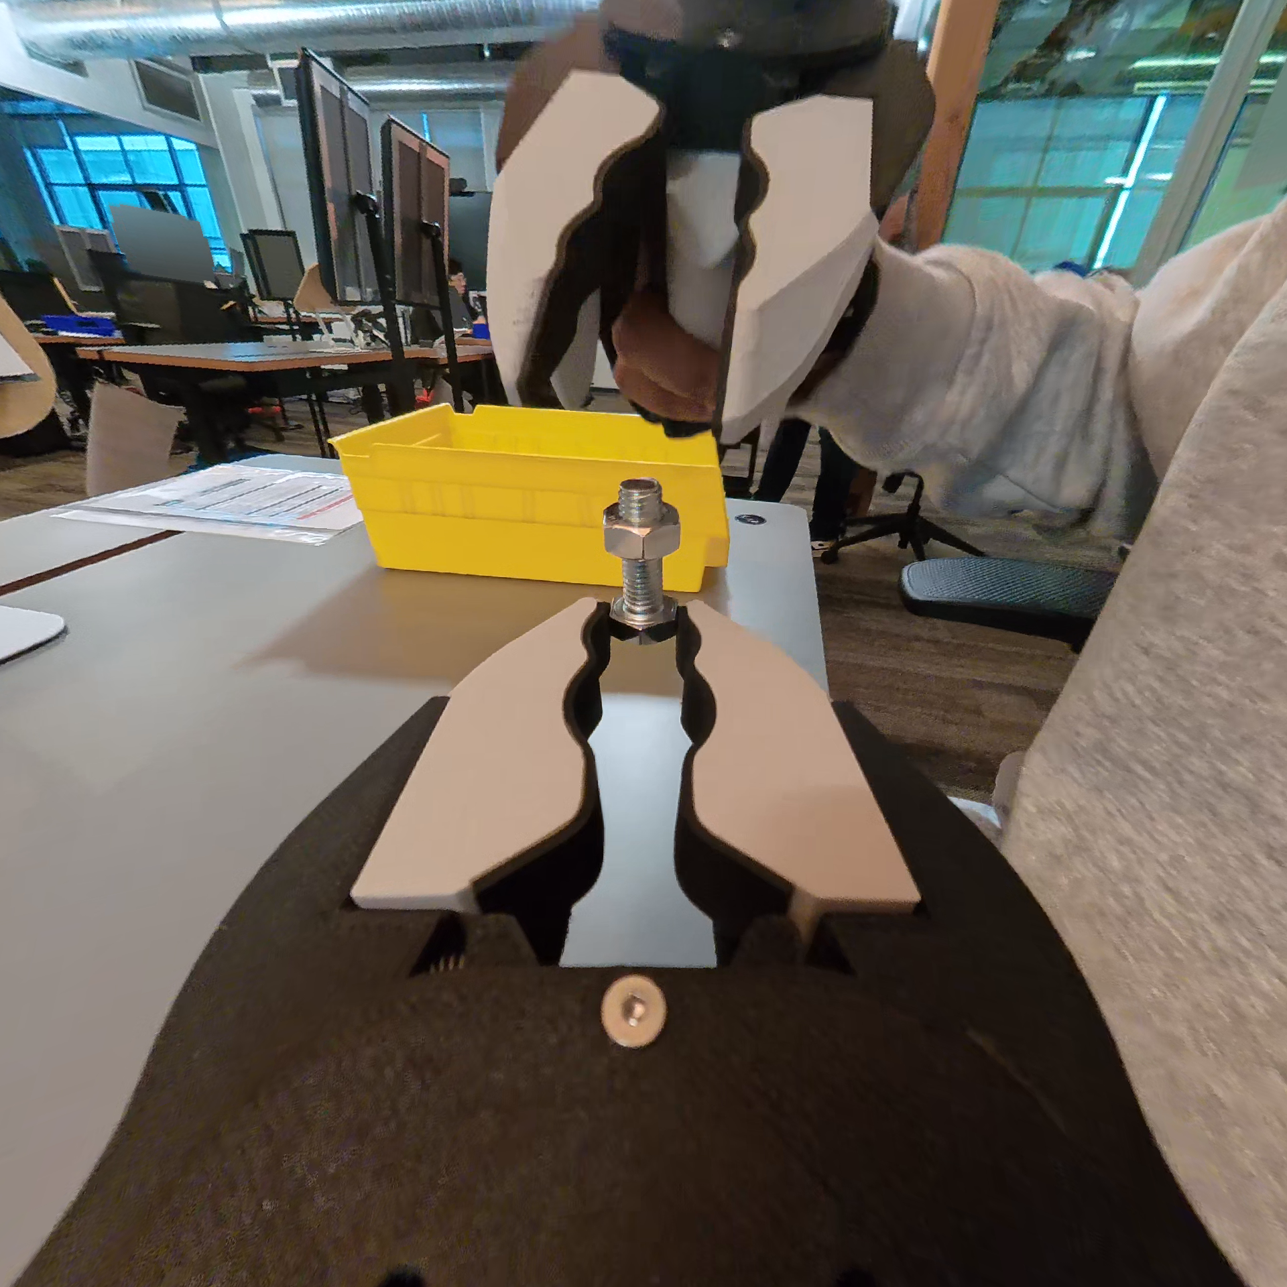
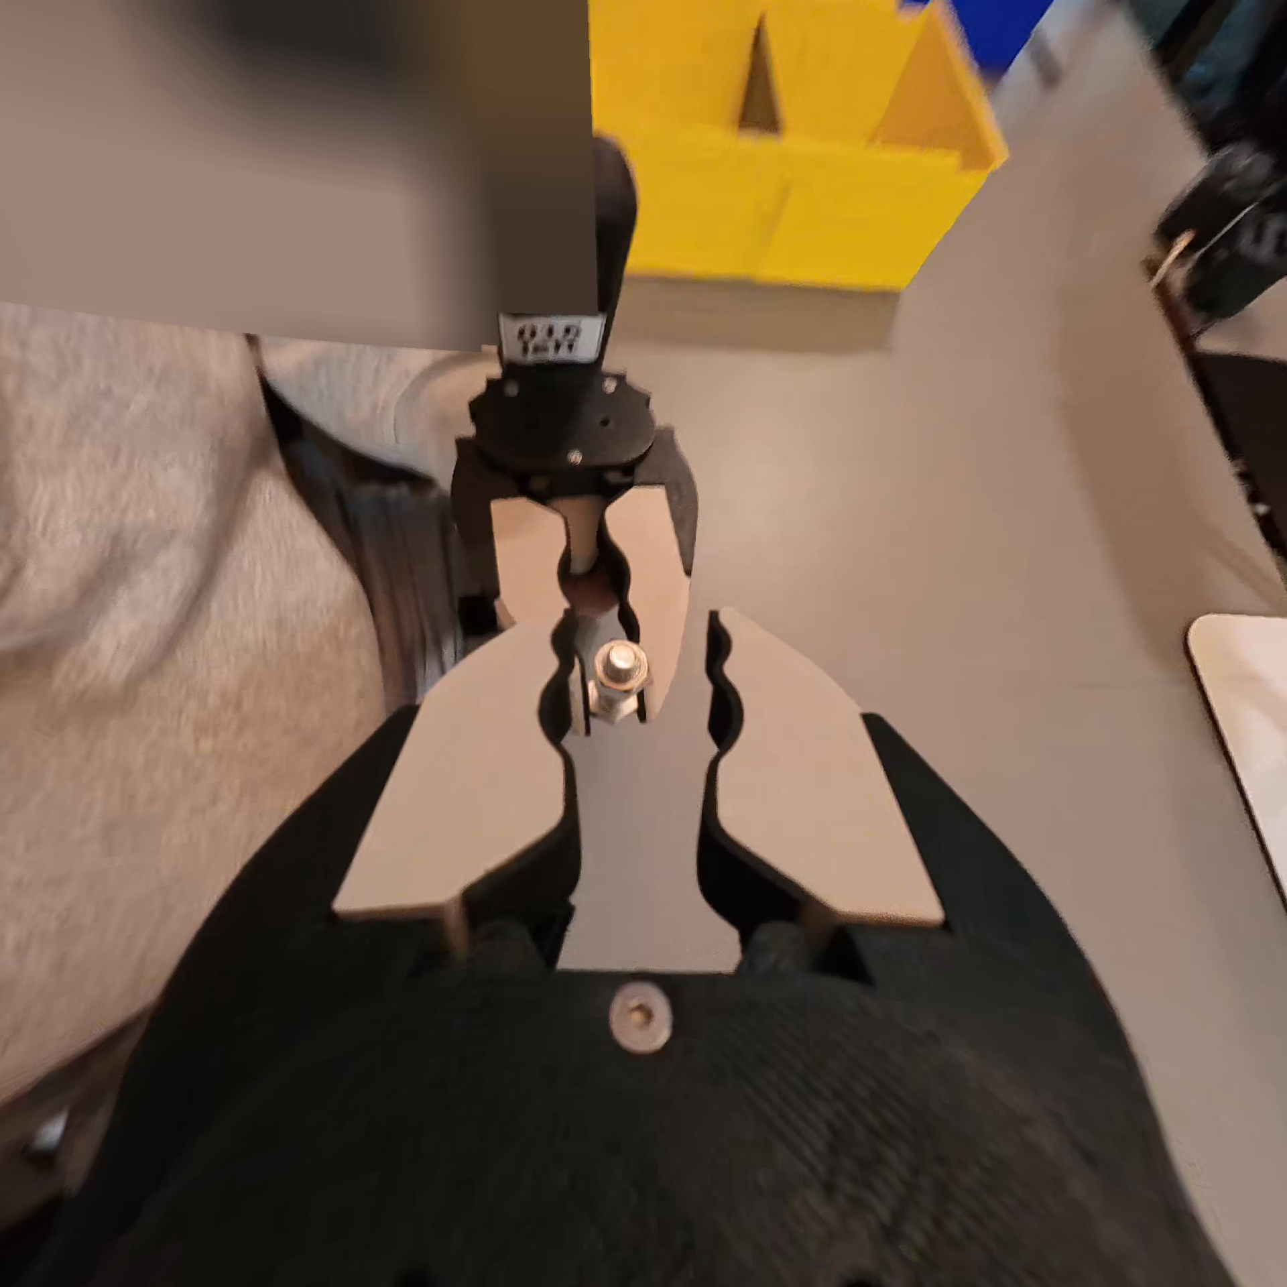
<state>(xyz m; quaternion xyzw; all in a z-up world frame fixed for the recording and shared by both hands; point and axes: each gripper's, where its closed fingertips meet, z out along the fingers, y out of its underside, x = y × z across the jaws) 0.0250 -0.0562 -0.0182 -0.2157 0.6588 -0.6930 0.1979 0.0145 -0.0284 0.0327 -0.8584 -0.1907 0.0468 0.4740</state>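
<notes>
The left tongs (image 1: 641, 622) pinched the head of a steel bolt (image 1: 639, 557) between their tips, holding it upright above the grey counter (image 1: 209, 696), with a hex nut (image 1: 641, 533) threaded near the top of its shank. The right tongs (image 2: 641, 644) hung above the bolt with their tips spread and nothing between them (in their own view they looked almost straight down on the bolt's end (image 2: 620, 665), slightly blurred). In the left wrist view the right tongs (image 1: 641, 390) stood well clear of the nut, open air between them.

Behind the bolt sat a yellow bin (image 1: 529, 501), close to the counter's far right corner; the counter ran out just right of it, with wood floor and an office chair (image 1: 1003, 592) beyond. To the left lay open counter, a printed sheet (image 1: 230, 498) at the far edge and a pale flat object (image 1: 28, 627) cut off by the frame.

A grey sleeve (image 1: 1010, 390) covered the arm behind the right tongs. The bin's inside was largely hidden from the left view, and its contents could not be made out in the blurred right view.
</notes>
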